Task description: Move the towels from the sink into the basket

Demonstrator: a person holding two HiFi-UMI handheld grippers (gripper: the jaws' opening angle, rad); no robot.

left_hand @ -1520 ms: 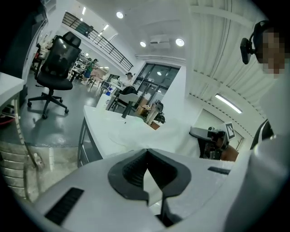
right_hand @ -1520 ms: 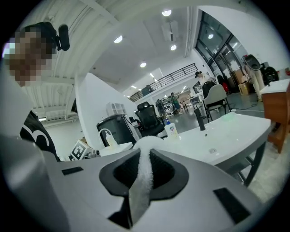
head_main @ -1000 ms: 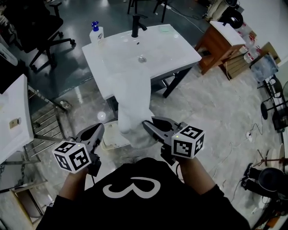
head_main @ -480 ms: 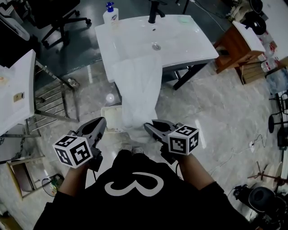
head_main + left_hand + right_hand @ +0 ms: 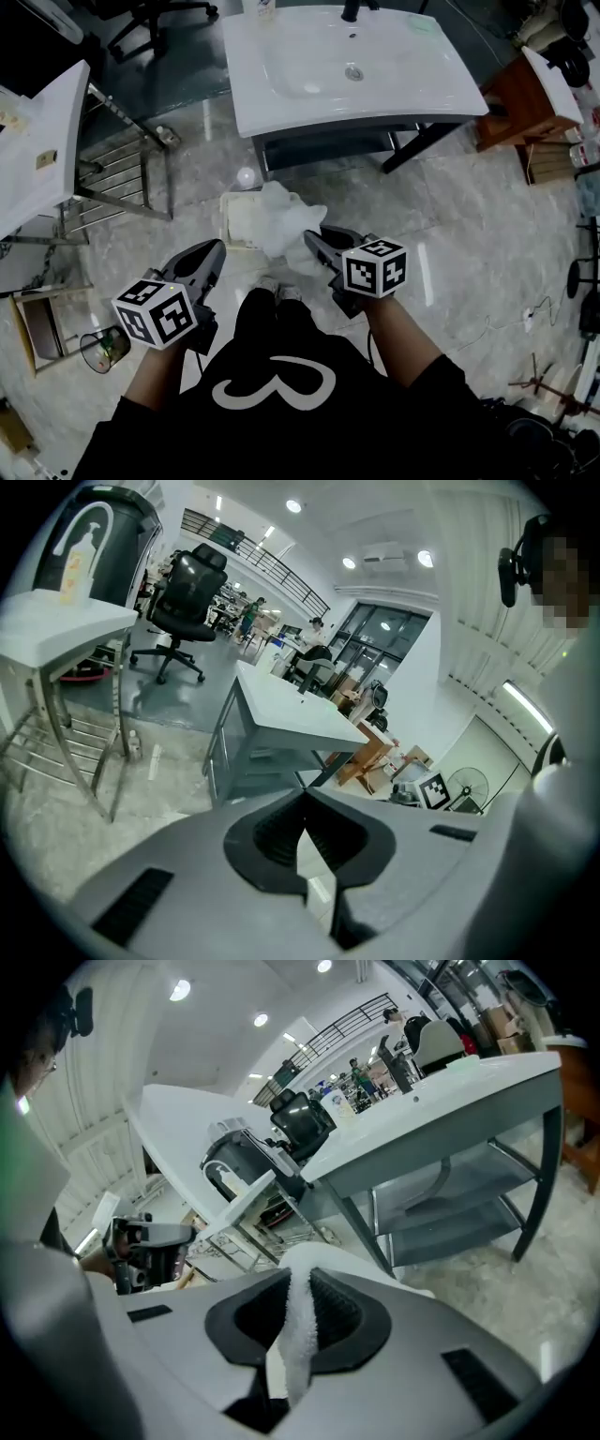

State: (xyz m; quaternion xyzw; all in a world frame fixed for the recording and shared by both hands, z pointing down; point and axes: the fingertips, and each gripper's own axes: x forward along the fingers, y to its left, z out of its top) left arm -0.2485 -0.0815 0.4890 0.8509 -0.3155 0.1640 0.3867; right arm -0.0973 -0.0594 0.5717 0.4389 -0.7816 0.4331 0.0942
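A white towel (image 5: 281, 220) hangs bunched from my right gripper (image 5: 314, 242), which is shut on it. In the right gripper view the terry cloth (image 5: 298, 1330) runs up between the ribbed pads. The towel hangs low over a cream basket (image 5: 230, 211) on the floor in front of the white sink (image 5: 422, 80); the sink's basin shows no towel. My left gripper (image 5: 214, 253) is beside the basket, a little to its left and nearer me. It is shut with nothing in it, and its tips meet in the left gripper view (image 5: 302, 797).
A metal rack (image 5: 117, 173) and a white table (image 5: 37, 131) stand at the left. A wooden cabinet (image 5: 530, 103) is at the right of the sink. A black faucet (image 5: 354, 9) rises at the sink's back. A small bin (image 5: 103, 347) sits on the floor by my left arm.
The towel, which hung stretched from the sink's front edge, has come off the sink and now hangs bunched over the basket. Both grippers have drawn back from the sink.
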